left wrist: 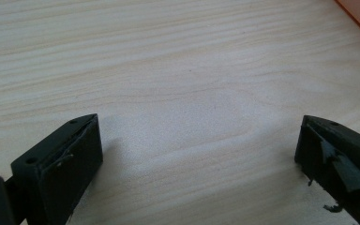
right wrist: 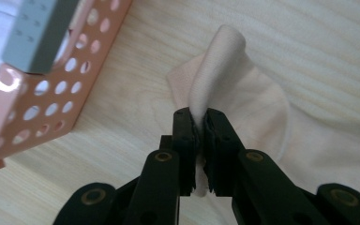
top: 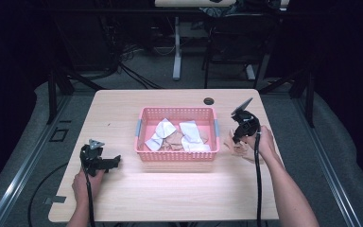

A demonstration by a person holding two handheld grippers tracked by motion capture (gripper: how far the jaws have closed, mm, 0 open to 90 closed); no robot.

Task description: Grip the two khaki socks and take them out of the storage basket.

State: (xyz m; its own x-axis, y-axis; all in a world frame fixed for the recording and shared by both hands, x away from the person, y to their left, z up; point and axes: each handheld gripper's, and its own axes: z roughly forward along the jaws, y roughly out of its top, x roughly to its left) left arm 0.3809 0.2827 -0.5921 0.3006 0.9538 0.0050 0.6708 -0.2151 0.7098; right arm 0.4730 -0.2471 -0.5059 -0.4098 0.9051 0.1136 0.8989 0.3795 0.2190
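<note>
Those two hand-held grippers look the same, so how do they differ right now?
The left hand-held gripper has its jaws spread wide and empty over bare table; the right hand-held gripper is pinched shut on a fold of beige cloth. The left sits apart from the pink basket; the right is close beside it. Both have black jaws.

The pale wooden table [left wrist: 178, 70] is stretching out between and ahead of the left gripper's [left wrist: 199, 124] spread jaws. A dark round hole [top: 209, 100] in its top is sitting beyond the right gripper's [top: 238, 137] jaws. Black cables [top: 137, 75] are trailing over the grey floor [top: 189, 80], far past both.
</note>
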